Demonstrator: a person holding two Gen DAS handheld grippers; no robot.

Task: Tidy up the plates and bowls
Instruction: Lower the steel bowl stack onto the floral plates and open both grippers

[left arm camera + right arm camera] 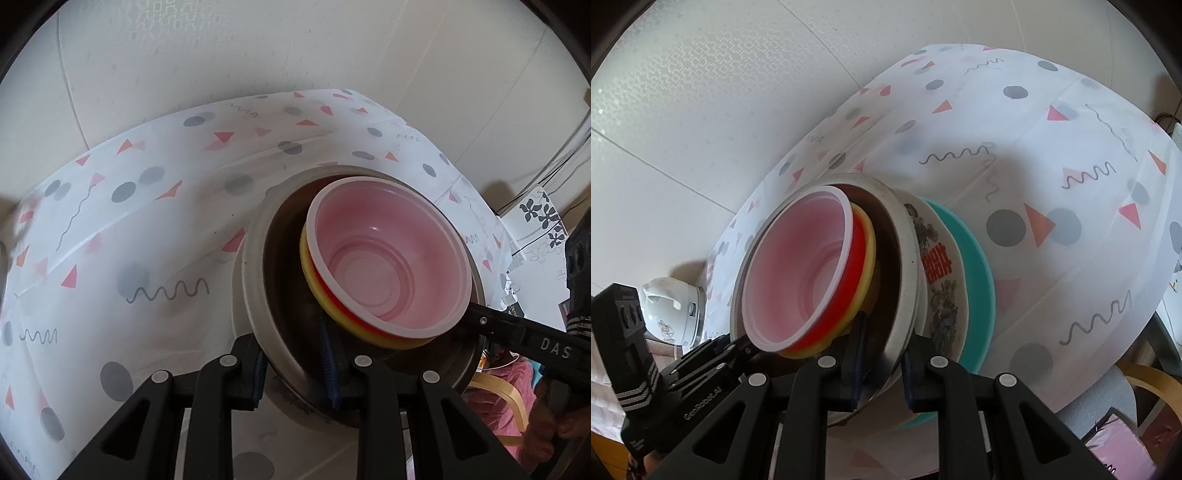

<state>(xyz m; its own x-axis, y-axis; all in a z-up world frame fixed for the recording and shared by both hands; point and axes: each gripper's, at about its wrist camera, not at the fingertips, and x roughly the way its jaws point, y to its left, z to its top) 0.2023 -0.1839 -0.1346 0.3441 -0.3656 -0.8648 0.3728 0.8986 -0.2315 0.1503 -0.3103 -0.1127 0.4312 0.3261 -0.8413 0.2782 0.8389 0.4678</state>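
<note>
**Stacked dishware held at opposite rims over patterned table**

Grip first: left gripper (295, 369) is clamped on the near rim of the steel bowl (258, 295), one pad inside the wall and one outside. Right gripper (882, 365) pinches the opposite rim of the same bowl, seemingly to share the load and keep the stack from tipping. Nested inside sit a yellow bowl (310, 273), a red bowl (846, 280) and a white-rimmed pink bowl (388, 258). Beneath, in the right wrist view, lie a printed plate (938, 273) and a teal plate (979, 280). Beyond spreads the patterned tablecloth (129, 221); whether the stack rests on it cannot be told.
</note>
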